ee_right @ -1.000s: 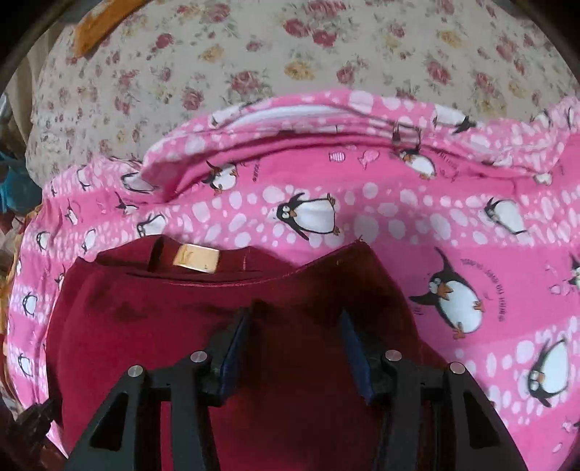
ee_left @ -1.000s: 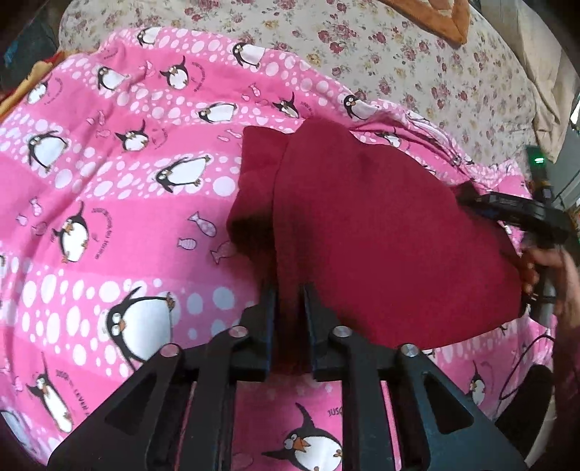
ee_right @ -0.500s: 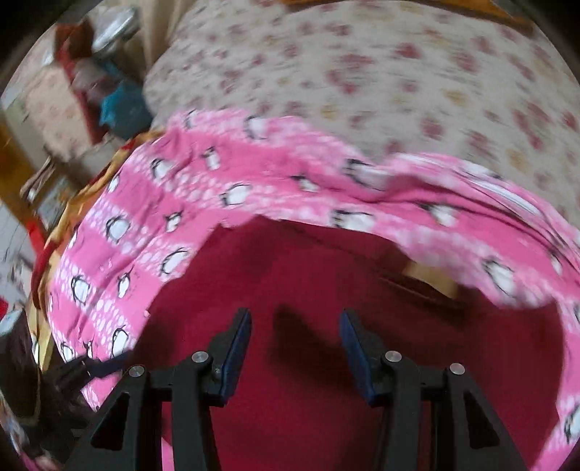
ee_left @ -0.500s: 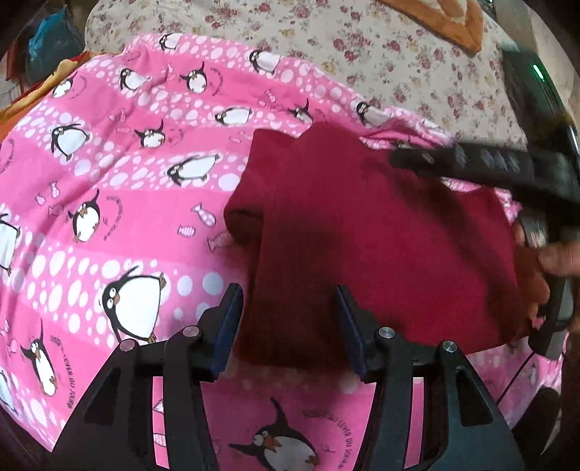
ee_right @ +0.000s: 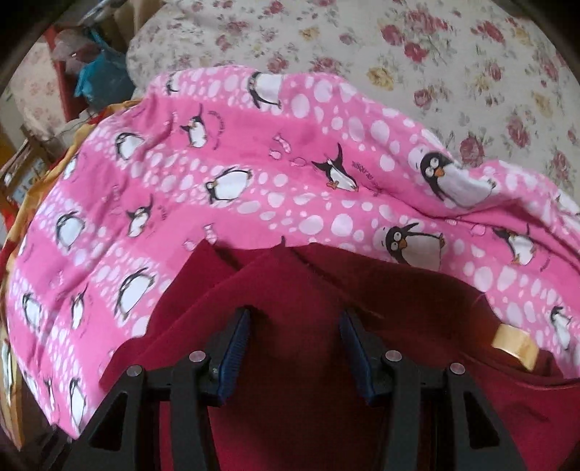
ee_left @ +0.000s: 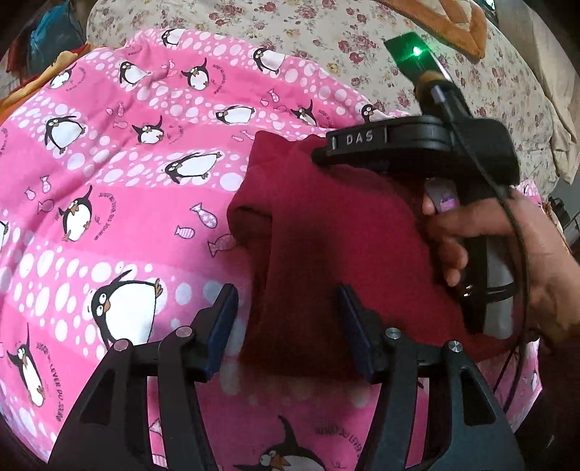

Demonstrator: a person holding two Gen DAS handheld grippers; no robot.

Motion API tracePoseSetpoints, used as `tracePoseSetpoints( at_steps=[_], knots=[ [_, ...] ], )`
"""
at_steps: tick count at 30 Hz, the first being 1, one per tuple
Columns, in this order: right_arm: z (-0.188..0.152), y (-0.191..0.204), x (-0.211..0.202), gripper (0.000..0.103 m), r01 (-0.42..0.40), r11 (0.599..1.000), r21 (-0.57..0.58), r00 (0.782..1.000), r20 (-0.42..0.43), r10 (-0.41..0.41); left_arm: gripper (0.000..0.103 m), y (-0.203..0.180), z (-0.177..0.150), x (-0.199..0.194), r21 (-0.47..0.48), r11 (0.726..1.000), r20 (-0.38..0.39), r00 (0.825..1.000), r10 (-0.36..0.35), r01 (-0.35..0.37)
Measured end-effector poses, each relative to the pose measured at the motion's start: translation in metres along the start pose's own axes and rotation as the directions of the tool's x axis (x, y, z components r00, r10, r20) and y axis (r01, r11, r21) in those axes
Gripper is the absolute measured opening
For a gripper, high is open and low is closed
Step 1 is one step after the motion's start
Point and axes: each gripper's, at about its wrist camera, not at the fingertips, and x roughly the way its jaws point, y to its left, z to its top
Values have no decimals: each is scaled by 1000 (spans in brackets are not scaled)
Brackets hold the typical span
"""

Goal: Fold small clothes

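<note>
A dark red garment lies folded on the pink penguin blanket. My left gripper hovers over its near left edge; the jaws are opening, with the fold under the gap and no pad pressing on it. In the right wrist view my right gripper stands open just above the red garment, its blue pads apart and holding nothing. A tan neck label shows at the garment's right. A hand holds the right tool's black housing over the garment's far right part.
The penguin blanket lies rumpled over a floral bedsheet. An orange cloth sits at the far end of the bed. Blue and red clutter stands beyond the bed's left edge.
The left jaws, pinched on the garment's near edge a second ago, have spread and let it go. The right gripper has swung leftward across the garment and rolled.
</note>
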Motion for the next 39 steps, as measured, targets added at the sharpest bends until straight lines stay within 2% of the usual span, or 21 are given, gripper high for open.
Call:
tracePoseSetpoints(
  at_steps=[3,8,12,14,16,18,19,20,22,25,29,32,39],
  knots=[
    [3,4,-12,49,1,1000,-2,1000,3,-1,58,2,0,0,-6,1000,0,1000,-10,10],
    [-6,18,-42,49,-62,998,-26,997,35,63,58,4,0,0,-13,1000,-1,1000,-17,17],
    [-17,33,-26,49,-42,997,-67,999,-24,40,58,5,0,0,-19,1000,2,1000,-22,22],
    [-18,35,-16,54,-11,996,-83,999,-31,9,58,8,-1,0,-33,999,5,999,-40,40],
    [-12,34,-15,55,-9,998,-63,999,-42,6,58,14,-1,-2,-66,995,7,997,-75,75],
    [-7,32,-22,55,-39,999,-24,998,-49,38,58,19,-1,-3,-102,989,9,994,-105,105],
    [-5,32,-26,59,-62,998,-8,997,-47,62,58,21,0,-3,-122,985,9,993,-118,119],
    [-3,33,-29,66,-92,996,8,995,-47,92,58,22,1,-3,-133,983,9,992,-125,125],
    [0,40,-28,75,-105,994,9,993,-59,105,58,22,1,-4,-133,983,10,992,-125,125],
    [1,57,-13,78,-57,998,-42,994,-97,52,58,19,1,-3,-120,986,10,993,-116,116],
    [2,75,7,90,37,994,-105,995,-92,-46,61,18,0,-3,-115,986,10,993,-117,117],
    [1,81,16,93,84,985,-152,991,-88,-98,62,20,1,-1,-118,986,7,993,-116,116],
    [-1,66,13,93,63,989,-132,995,-70,-73,65,19,1,0,-112,987,9,993,-116,117]
  ],
)
